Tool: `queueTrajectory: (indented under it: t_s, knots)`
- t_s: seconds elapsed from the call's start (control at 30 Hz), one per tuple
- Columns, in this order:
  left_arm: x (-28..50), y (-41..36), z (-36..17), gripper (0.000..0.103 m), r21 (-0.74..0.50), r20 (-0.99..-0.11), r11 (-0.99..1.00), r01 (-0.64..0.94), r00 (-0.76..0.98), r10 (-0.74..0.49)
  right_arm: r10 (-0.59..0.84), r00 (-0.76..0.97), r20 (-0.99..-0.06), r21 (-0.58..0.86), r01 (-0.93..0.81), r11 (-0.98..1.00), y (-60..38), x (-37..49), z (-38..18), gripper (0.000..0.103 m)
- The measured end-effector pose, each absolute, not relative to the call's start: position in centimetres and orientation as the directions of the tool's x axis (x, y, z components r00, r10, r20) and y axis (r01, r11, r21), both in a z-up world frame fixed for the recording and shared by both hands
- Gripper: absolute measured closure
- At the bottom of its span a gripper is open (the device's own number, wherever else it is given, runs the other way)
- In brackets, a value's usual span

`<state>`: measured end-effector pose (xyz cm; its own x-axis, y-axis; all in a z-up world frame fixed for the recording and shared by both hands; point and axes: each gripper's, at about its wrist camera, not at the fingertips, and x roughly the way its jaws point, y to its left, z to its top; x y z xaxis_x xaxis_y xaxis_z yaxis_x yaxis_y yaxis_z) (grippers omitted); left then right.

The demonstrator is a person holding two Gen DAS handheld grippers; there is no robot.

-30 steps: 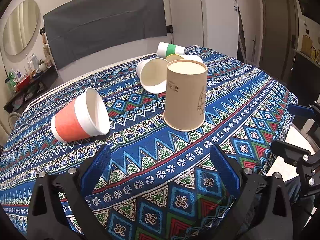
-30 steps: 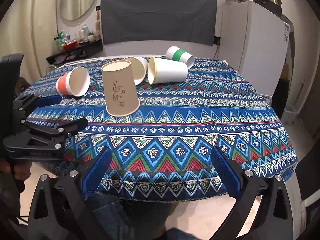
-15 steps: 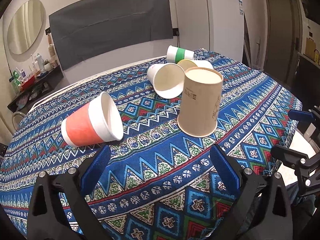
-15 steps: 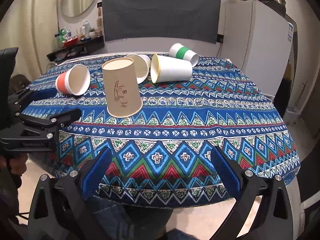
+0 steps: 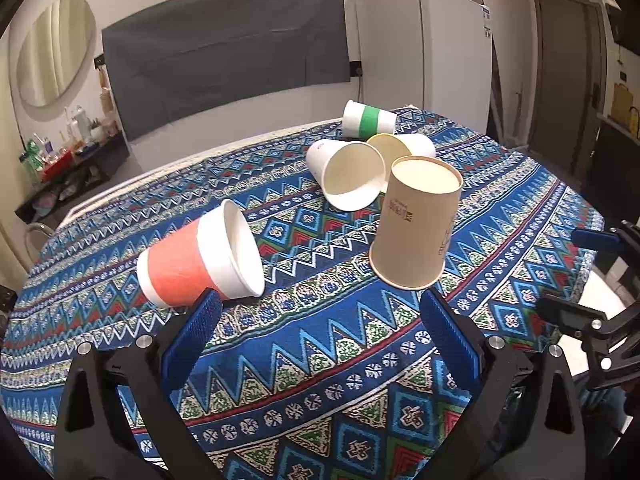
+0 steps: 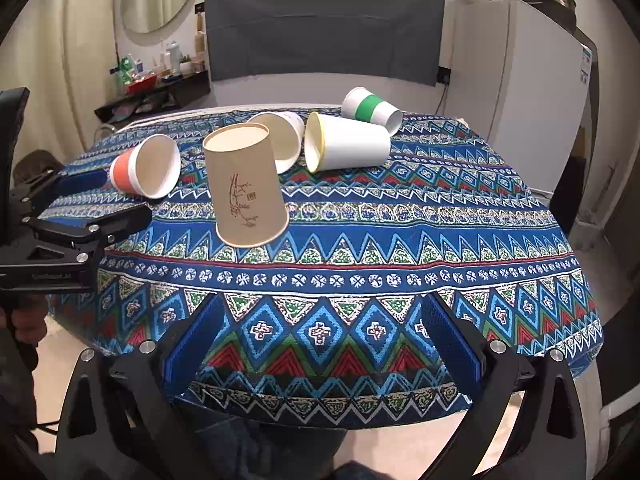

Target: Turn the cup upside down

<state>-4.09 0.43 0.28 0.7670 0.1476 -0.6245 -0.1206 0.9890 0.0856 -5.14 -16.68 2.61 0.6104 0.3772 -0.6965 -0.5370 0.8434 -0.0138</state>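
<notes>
A tan paper cup (image 5: 416,224) stands upside down on the patterned tablecloth (image 5: 320,360); it also shows in the right wrist view (image 6: 246,188). An orange-banded cup (image 5: 196,260) lies on its side to its left, also seen from the right wrist (image 6: 144,168). My left gripper (image 5: 320,344) is open and empty above the cloth, its left finger close to the orange cup. My right gripper (image 6: 320,344) is open and empty, off the table's front edge.
A white cup (image 5: 348,172), a yellow-rimmed cup (image 6: 344,142) and a green-banded cup (image 5: 368,120) lie on their sides at the back. A white fridge (image 5: 428,60) stands behind. The left gripper's body (image 6: 60,236) shows at the left of the right wrist view.
The left gripper has drawn back and swung left, bringing the orange cup nearer its left finger. The right gripper has shifted slightly back. The cups have not moved.
</notes>
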Motion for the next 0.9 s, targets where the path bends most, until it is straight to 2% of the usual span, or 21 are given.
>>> queueTrajectory:
  t_s: [0.9]
  knots:
    - [-5.1, -0.1, 0.4, 0.006, 0.141, -0.599, 0.981, -0.132, 0.777, 0.191, 0.390, 0.606, -0.693, -0.013, -0.551, 0.834, -16.1, -5.7, 2.6, 0.008]
